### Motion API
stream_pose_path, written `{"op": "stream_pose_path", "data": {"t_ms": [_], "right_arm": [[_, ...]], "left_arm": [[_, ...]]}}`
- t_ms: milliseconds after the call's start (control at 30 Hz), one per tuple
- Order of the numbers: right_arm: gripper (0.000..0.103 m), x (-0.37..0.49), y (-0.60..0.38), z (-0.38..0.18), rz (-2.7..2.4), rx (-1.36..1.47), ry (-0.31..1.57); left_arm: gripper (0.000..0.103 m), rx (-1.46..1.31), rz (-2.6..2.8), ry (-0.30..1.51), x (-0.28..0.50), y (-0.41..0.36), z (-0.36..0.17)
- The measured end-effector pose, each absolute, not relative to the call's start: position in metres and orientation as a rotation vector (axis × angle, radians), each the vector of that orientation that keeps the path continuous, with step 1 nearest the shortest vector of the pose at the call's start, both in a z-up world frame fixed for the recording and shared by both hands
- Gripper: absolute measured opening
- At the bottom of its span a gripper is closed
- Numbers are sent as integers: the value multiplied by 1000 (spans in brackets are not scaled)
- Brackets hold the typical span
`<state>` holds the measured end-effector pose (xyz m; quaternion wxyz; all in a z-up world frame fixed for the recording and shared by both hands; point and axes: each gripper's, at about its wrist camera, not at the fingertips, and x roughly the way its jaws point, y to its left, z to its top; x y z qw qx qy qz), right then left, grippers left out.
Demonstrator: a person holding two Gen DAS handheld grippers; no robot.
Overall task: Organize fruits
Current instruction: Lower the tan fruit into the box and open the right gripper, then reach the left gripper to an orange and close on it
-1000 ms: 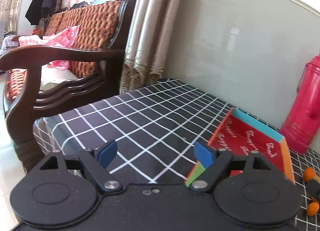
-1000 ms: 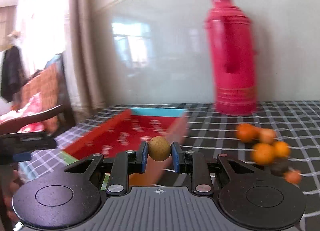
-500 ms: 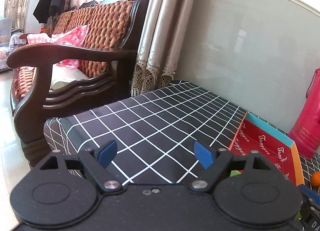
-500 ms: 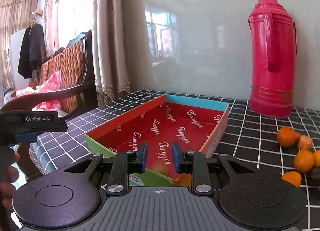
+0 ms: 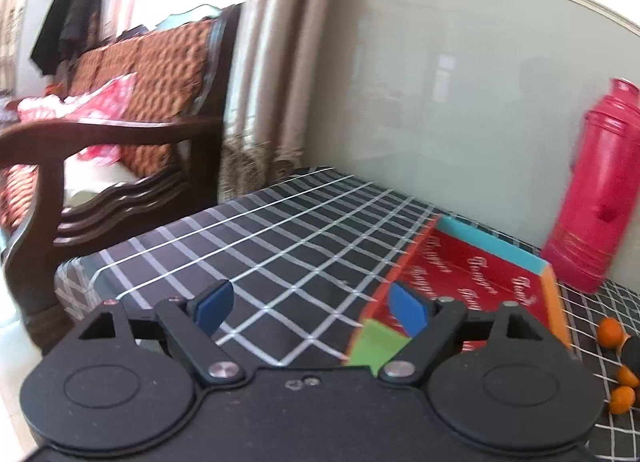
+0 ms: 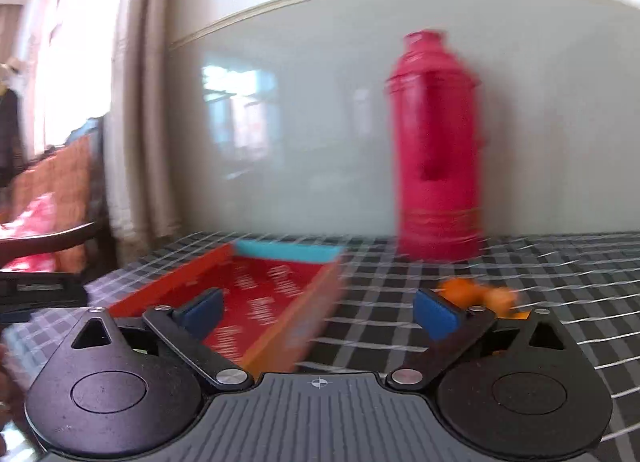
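The right gripper (image 6: pixel 318 314) is seen spread wide, its jaws having just been opening, and nothing is held between its blue pads (image 6: pixel 434 318). Past them, at about eleven o'clock, the red tray (image 6: pixel 256 302) is set on the checked tablecloth (image 6: pixel 560 274). The orange fruits (image 6: pixel 476 296) are found at about one o'clock, just behind the right pad, blurred, apart from the tray. A pink thermos (image 6: pixel 436 150) is stood upright at twelve o'clock by the wall.

The left gripper (image 5: pixel 308 306) is held open and empty over the cloth; the tray (image 5: pixel 480 274) is seen at two o'clock, fruits (image 5: pixel 610 330) at three o'clock. A wooden sofa (image 5: pixel 120 134) is placed at ten o'clock.
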<state>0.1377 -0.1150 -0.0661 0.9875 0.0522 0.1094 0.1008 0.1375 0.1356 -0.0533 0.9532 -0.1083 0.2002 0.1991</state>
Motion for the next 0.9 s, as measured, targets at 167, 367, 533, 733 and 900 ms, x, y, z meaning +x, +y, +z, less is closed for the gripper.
{"op": "stream_pose_path", "data": {"t_ms": [167, 367, 533, 733, 900], "right_arm": [[103, 128, -144, -69, -5, 89, 213], [103, 127, -189, -75, -270, 60, 255], [103, 126, -223, -82, -499, 40, 333], [103, 114, -247, -90, -649, -11, 326], [103, 110, -264, -93, -709, -12, 322]], "left_arm": [[79, -136, 280, 361, 143, 89, -48], [90, -35, 86, 298, 144, 22, -46], [89, 41, -78, 325, 152, -31, -59], [78, 92, -188, 412, 173, -71, -79], [68, 96, -234, 484, 191, -88, -94]]}}
